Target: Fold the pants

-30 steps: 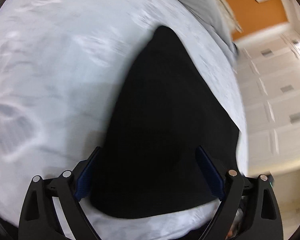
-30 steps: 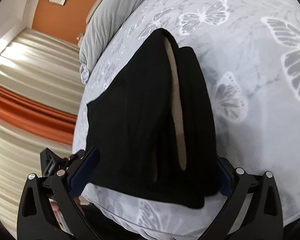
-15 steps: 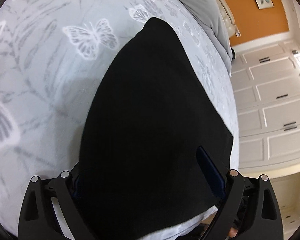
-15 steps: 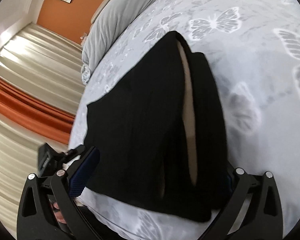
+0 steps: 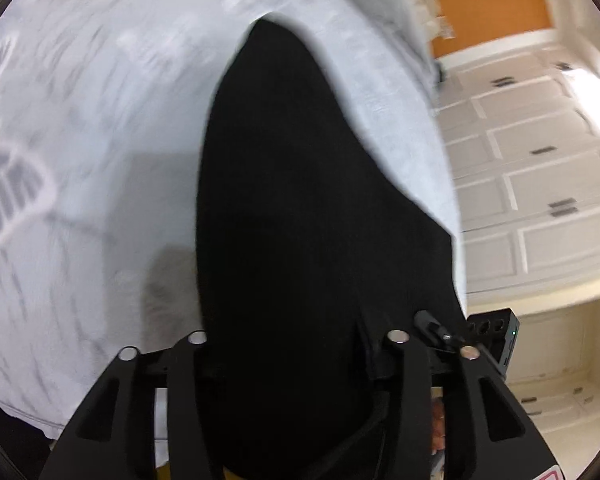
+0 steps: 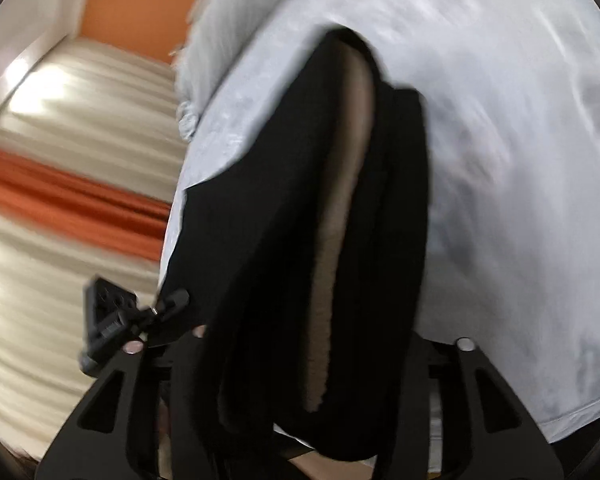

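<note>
Black pants (image 5: 320, 220) lie lengthwise on a bed (image 5: 100, 140) covered in pale grey printed bedding, their near end drawn up over both tools. The left gripper (image 5: 296, 364) has its jaws narrowed on the near hem, dark cloth filling the gap between them; the right gripper (image 6: 312, 360) is likewise closed on the garment, where a tan lining (image 6: 340, 208) shows along an open seam. The fabric looks soft, limp and fairly light, likely to sag and slide unless pinched through all layers close to a corner. The bed's edge runs just right of the pants in the left view, with white cabinets (image 5: 540, 184) beyond; striped curtains (image 6: 60, 184) hang past the opposite edge. Open bedding stretches far ahead, giving room to carry the fold forward.
</note>
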The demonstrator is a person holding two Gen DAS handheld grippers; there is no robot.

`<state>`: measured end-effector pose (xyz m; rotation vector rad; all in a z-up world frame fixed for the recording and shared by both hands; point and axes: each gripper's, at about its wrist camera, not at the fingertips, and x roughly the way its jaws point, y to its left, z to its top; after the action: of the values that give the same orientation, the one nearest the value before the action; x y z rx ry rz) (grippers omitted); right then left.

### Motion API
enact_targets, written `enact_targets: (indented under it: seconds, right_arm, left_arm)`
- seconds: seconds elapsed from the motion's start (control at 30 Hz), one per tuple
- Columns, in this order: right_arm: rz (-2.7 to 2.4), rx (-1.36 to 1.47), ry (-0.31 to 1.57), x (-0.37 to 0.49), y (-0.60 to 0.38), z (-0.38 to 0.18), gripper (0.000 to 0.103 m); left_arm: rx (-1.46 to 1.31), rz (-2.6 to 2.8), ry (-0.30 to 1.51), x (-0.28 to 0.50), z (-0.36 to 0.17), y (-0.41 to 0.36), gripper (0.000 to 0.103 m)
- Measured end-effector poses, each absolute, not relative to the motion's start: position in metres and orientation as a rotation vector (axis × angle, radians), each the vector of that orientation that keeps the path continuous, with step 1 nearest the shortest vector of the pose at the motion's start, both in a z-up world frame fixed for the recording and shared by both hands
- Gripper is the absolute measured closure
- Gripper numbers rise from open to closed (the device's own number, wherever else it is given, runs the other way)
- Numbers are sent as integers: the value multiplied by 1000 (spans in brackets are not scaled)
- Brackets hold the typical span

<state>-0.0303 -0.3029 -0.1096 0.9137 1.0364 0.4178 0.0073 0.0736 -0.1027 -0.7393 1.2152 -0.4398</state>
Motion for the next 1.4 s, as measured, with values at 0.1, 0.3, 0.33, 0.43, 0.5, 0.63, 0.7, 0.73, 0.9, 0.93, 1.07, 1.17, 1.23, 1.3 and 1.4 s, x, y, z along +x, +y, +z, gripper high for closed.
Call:
enact_targets:
  seconds: [0.1,0.3,0.33,0.43,0.5,0.63,0.7,0.73,0.9,0.93,1.07,1.17,1.23,1.3,1.4]
  right_arm:
    - [445,916,1040,-24,-298,-110,38]
    - [396,759,999,-18,-274,-98,35]
    - [366,730,996,-21,-276,-98,45]
    - [380,750,958,-27,-280,-91,68]
    - [405,704,910,-33,-273,-71,70]
    - [455,617,829,-43,-263,-26,70]
    - [483,594,786,-44,-264,-3,70]
    - [495,583,760,-46,-268,8,70]
    - [552,540,605,-34,-273,66,70]
    - [561,532,577,-29,-274,78,70]
    - [585,507,504,-10,-269,109,70]
    - [605,494,471,9,-271,128,70]
    - [615,493,461,19,-276,134,70]
    - [617,494,454,46,-264,142,70]
    - [623,493,441,66,-265,148,70]
  left_arm:
    - [-821,-417,1223,15,-117,77,31]
    - [-864,-421,1180,25,-116,68,20]
    - [-852,-426,1165,22,-115,67,31]
    - [-792,-413,1161,27,-111,62,66]
    - [-786,-433,1143,22,-96,63,71]
    - [-689,-498,1024,4,-39,56,72]
    - [-674,-523,978,3,-16,54,72]
    - [-664,-534,943,4,1,55,72]
    - [-588,-581,776,11,67,55,72]
    - [-575,-588,743,14,79,55,72]
    - [-537,-604,651,27,114,60,72]
    - [-520,-609,609,45,131,60,71]
    - [-510,-608,592,55,139,62,71]
    - [-497,-603,577,70,146,63,71]
    - [-475,-594,553,94,153,64,71]
